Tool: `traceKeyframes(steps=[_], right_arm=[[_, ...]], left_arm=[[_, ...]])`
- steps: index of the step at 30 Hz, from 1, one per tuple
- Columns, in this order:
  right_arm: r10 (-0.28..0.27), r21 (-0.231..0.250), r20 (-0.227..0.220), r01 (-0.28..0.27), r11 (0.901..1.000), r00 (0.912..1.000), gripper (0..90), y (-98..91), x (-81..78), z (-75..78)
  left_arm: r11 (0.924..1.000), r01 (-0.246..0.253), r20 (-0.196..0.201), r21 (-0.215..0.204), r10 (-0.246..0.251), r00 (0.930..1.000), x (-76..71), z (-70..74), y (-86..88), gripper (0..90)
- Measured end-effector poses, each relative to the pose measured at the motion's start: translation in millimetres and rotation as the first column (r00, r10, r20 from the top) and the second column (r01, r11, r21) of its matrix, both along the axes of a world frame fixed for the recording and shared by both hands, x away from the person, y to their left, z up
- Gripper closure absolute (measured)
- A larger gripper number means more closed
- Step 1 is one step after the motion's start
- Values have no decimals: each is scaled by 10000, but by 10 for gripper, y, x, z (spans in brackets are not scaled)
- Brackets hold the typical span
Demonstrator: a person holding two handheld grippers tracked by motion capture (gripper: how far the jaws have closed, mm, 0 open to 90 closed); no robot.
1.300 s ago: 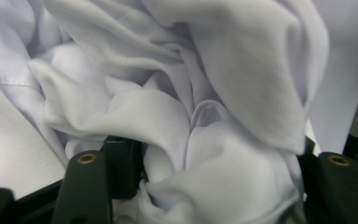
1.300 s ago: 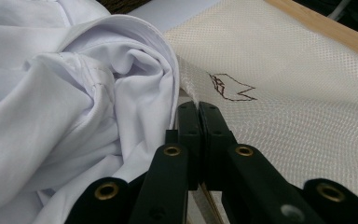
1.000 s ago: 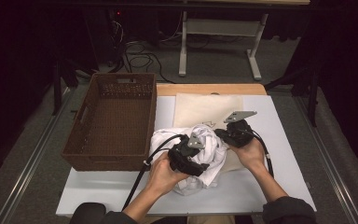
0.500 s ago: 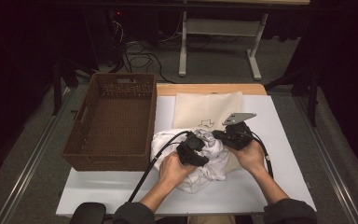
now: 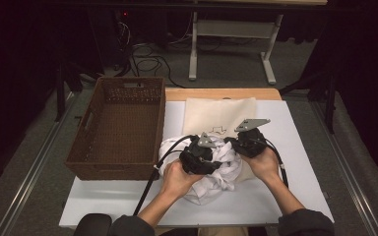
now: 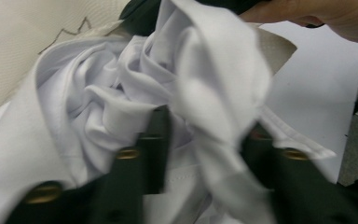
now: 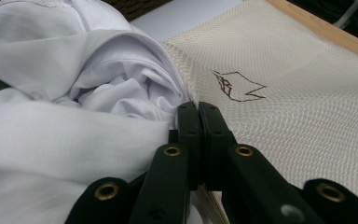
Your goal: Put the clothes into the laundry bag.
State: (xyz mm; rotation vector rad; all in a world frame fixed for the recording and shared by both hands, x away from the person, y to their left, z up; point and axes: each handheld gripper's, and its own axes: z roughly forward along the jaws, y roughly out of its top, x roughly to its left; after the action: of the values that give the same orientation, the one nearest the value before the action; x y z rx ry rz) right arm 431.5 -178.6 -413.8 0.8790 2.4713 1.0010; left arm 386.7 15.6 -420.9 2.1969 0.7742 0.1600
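A crumpled white garment (image 5: 216,172) lies bunched on the white board (image 5: 300,147), against the mouth of a cream mesh bag (image 5: 221,113) that bears a small dark drawing (image 7: 237,86). My left gripper (image 5: 217,149) is pushed into the pile from the left. Its jaws have just been closing and now pinch a thick fold of the white garment (image 6: 214,93) between them; that view is blurred around the left gripper (image 6: 207,135). My right gripper (image 5: 233,141) sits just right of it, and the right gripper (image 7: 198,112) is shut on the bag's open edge (image 7: 186,88).
A brown wicker basket (image 5: 118,128) stands on the left part of the board, close beside the garment. A wooden strip (image 5: 221,93) runs along the board's far edge. Table legs and cables lie on the dark floor beyond.
My left gripper has edged up and right into the garment, toward the right gripper, and its jaws have narrowed on the cloth. The garment is bunched tighter. The right gripper has held still.
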Motion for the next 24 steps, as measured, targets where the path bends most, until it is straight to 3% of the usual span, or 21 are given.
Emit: traceKeyframes(steps=[3,7,10,14,17,21,24], right_arm=[[-11,27,-20,11,10000,10000,900,-12,1,-17],[10,309,10,-10,9995,10000,900,-5,-16,2],[224,109,-33,-224,9997,9997,900,22,-52,2],[170,103,-218,-167,9998,9996,900,17,-24,-24],[57,59,-270,-55,10000,9996,900,40,-12,-44],[48,27,-174,-48,10000,9998,900,56,-24,-50],[94,51,-68,-94,9999,9999,900,47,-25,-44]], left_arm=[[9994,-342,-666,73,346,9972,156,-112,-27,835],[9856,-1244,-292,1149,1285,9913,371,-407,-145,841],[9851,-1482,-505,875,1529,9869,462,-478,-144,839],[9888,-1339,-659,653,1381,9882,446,-405,-73,787],[9900,-1341,-604,445,1366,9888,362,-259,-1,581],[9935,-1116,-635,213,1127,9916,266,-93,71,431],[9946,-1004,-245,281,1011,9946,209,-15,117,392]])
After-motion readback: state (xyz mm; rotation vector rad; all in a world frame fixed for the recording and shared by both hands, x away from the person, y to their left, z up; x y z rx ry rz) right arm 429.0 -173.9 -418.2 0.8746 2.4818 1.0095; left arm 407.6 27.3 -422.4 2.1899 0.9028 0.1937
